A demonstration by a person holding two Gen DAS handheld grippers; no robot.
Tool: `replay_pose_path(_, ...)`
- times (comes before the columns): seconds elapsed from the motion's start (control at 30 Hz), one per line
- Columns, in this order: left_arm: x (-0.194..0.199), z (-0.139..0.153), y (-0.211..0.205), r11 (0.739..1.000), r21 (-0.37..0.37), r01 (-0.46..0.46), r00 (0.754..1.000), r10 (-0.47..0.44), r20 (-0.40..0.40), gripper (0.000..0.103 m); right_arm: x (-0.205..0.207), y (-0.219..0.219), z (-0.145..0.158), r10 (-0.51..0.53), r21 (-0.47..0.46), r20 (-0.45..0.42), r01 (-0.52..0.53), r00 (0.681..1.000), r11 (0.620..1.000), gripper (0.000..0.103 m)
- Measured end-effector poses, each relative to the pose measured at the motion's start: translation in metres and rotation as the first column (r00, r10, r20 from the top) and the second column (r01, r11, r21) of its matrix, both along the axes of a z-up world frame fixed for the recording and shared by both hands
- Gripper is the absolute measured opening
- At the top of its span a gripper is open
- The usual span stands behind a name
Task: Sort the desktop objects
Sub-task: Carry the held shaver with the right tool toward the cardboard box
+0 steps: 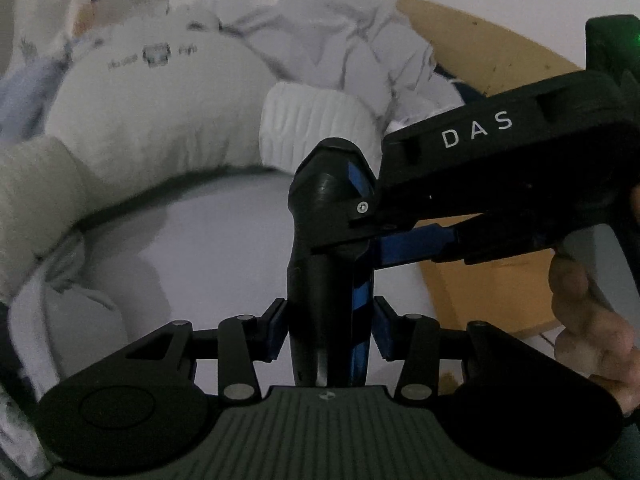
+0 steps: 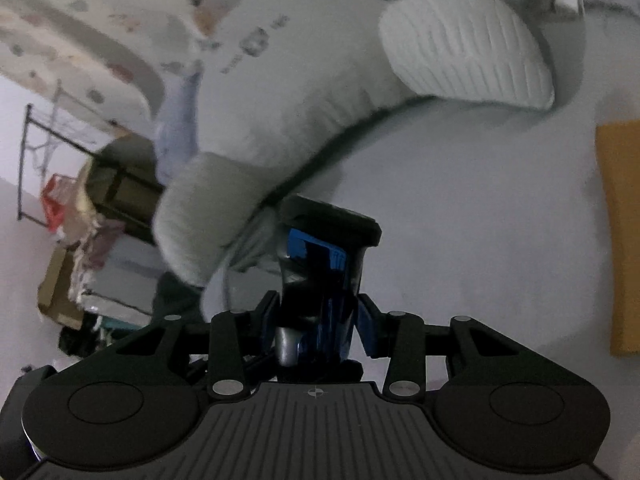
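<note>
A black and blue electric shaver (image 1: 326, 240) stands upright between my left gripper's fingers; my left gripper (image 1: 328, 332) is shut on its lower body. My right gripper (image 1: 360, 216), marked DAS, reaches in from the right in the left wrist view and clamps the same shaver near its head. In the right wrist view the right gripper (image 2: 318, 328) is shut on the shaver (image 2: 320, 276), whose flat black head (image 2: 332, 220) points away. Both grippers hold it above a white surface (image 1: 208, 240).
A large white plush toy (image 1: 152, 120) with ribbed feet (image 2: 464, 48) lies behind, by crumpled white bedding (image 1: 328, 36). A cardboard box (image 1: 480, 288) sits at the right. Shelves with clutter (image 2: 80, 240) show far left in the right wrist view.
</note>
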State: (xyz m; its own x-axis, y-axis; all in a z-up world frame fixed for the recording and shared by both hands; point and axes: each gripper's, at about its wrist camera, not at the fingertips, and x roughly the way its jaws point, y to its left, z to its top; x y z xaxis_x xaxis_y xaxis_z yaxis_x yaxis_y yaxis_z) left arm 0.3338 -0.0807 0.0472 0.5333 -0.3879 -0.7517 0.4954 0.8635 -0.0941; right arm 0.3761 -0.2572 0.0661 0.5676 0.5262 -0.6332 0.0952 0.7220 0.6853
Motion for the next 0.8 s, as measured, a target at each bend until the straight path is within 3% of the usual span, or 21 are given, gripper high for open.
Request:
replay_pose_path(0.2,-0.059,0.041,-0.001,1.000,-0.017,-0.003,0.999,0.003,0.047,0.045,-0.053,-0.003,0.049,0.023,-0.013,0.061,-0.022,0.998,1.000,0.044)
replay_pose_path(0.47,-0.115,0.064,-0.009,0.999,-0.036,0.002,0.995,0.001,0.096,0.045,-0.129,-0.008,0.093,0.047,-0.034,0.121,-0.043,0.992,0.998,0.044)
replay_pose_path(0.8,-0.175,0.059,0.005,0.996,-0.085,-0.039,0.996,0.046,0.076,0.045,-0.197,-0.001,0.095,0.091,-0.066,0.133,-0.083,0.987,0.994,0.044)
